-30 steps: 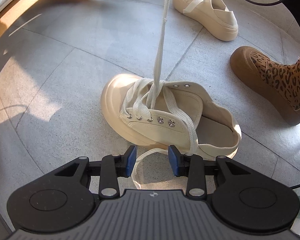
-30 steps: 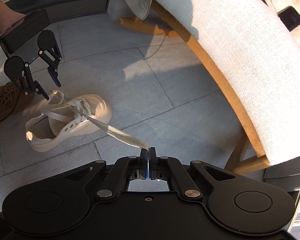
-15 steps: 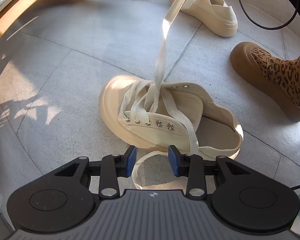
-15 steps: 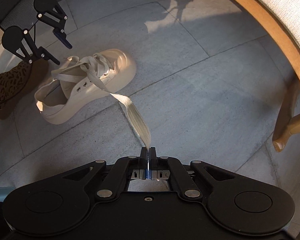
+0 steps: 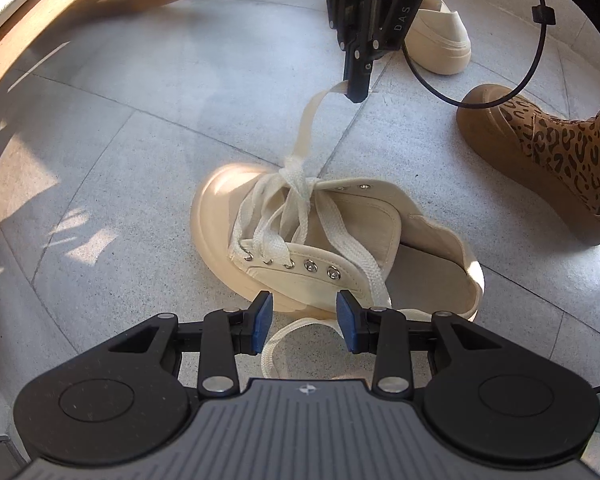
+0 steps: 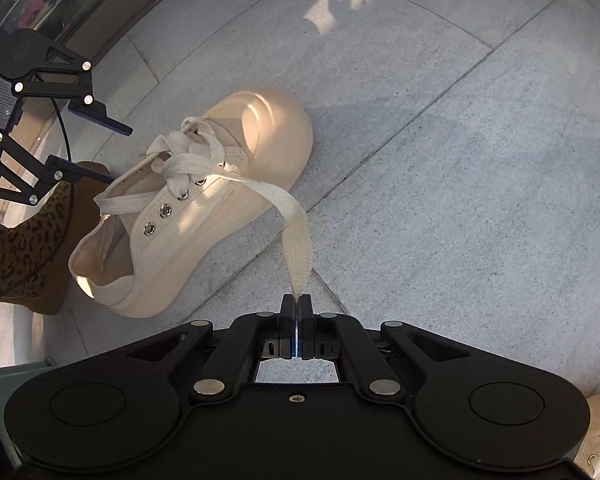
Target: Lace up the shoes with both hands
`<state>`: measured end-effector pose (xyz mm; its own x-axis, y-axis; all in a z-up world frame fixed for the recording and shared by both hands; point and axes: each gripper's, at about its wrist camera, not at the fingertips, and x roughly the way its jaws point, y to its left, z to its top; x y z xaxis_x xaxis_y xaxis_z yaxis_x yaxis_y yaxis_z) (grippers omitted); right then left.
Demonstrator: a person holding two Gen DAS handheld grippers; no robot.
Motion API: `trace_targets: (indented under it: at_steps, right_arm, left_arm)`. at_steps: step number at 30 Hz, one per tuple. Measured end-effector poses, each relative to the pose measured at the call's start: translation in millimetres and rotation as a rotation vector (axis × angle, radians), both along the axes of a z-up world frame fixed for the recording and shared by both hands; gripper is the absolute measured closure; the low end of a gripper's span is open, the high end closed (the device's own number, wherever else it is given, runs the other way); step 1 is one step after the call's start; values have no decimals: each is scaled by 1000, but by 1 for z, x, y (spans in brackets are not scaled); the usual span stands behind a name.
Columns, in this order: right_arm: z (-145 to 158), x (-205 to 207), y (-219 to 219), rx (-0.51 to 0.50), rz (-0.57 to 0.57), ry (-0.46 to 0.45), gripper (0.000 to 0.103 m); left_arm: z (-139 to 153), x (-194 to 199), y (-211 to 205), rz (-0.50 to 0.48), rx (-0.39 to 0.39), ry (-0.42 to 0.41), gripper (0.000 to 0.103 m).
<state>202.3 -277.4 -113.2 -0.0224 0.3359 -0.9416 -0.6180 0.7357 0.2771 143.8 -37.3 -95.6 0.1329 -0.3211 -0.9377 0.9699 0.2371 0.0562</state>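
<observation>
— On the grey stone floor lay our cream canvas platform sneaker, toe pointing away from our left gripper. Which hand was nearer?

— The left gripper; its blue pads stood apart, empty, just above the loose flat cream lace end. Our right gripper was clenched on the other flat cream lace end, beyond the toe.

— So we judged the loose end, trailing toward the left gripper, was ours to grasp next.
</observation>
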Motion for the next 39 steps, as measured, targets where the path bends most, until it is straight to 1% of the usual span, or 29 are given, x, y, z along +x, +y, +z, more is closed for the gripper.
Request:
trace_targets:
  at_steps: [3,6,11,13,17,20,22,25,27,30,31,33,36,39]
  right_arm:
    - [6,5,2,0,24,0,103]
    - [10,7,2,15,30,-8,103]
    - [17,8,7,40,40,-36,103]
    - [17,9,8,37,36,-33,103]
    - [6,13,0,70,-23,63,103]
    - [1,15,-11,88,-79,137,103]
    - [-2,17,-19,82,-109,167,103]
    - [0,16,-19,34,-118,133,103]
    - [4,14,-16,34,-129,94,103]
    - [12,7,-5,81,-158,45,103]
    - [16,4,1,106,-166,40,103]
    - [21,1,8,148,-196,38,103]
    - [27,0,14,240,-285,72,103]
    - [29,1,15,339,-357,126,103]
  left_arm:
    - [8,1,-2,-3,-50,3,70]
    - [13,2,-8,-6,-81,-9,70]
    - [18,-2,-21,-45,-103,-31,70]
    - [19,-5,-28,-68,-103,-42,70]
    - [23,-9,-32,-97,-101,-72,70]
    - [27,-9,-30,-85,-99,-94,70]
    - [29,-8,-29,-80,-97,-104,69]
    - [35,-12,-27,-67,-121,-127,70]
    - [39,-15,-25,-52,-144,-132,69]
    - [43,-19,-24,-36,-177,-141,70]
    - [43,-22,-24,-39,-190,-151,70]
    - [43,-23,-26,-47,-202,-143,70]
    - [42,-24,-28,-54,-216,-128,70]
    - [37,-20,-30,-42,-218,-78,70]
